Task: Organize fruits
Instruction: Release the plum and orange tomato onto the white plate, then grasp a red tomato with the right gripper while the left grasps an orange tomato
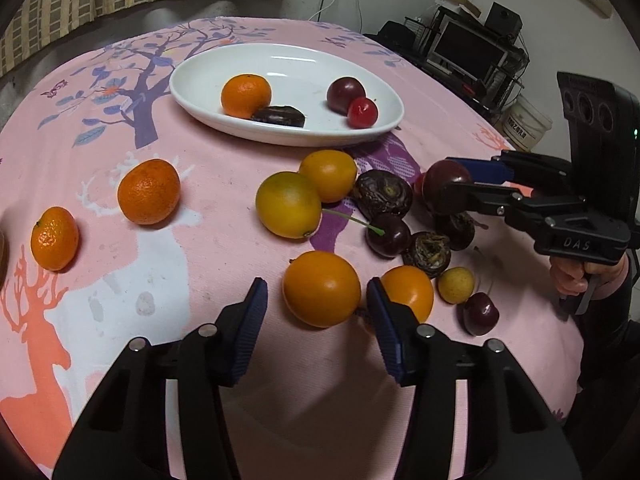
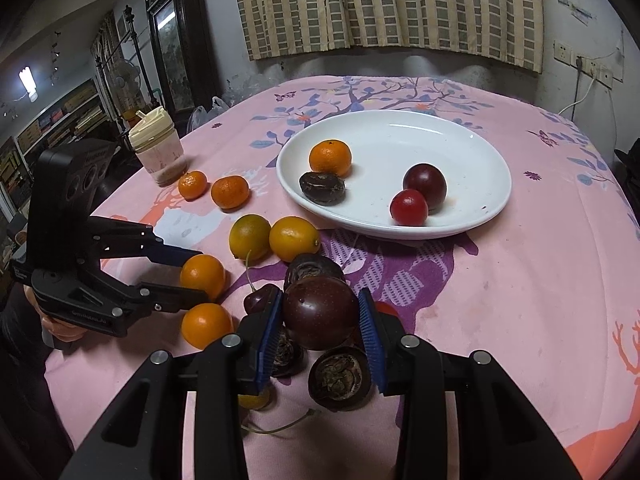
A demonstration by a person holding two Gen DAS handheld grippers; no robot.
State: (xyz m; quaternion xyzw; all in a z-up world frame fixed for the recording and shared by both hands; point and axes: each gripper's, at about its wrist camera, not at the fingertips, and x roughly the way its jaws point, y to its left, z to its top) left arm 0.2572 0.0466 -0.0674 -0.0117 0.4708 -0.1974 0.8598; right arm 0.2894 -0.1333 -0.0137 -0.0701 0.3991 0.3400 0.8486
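From the left wrist, our left gripper straddles a round orange citrus fruit on the pink worktop, pads not yet pressing. From the right wrist, our right gripper pinches a dark purple plum; next we carry it to the white oval plate.

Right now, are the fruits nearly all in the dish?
Not yet. Four pieces lie in the white dish, among them a small orange. The right tool grips a dark plum; the left tool has an orange fruit between its open fingers. Many fruits still sit on the pink tablecloth.
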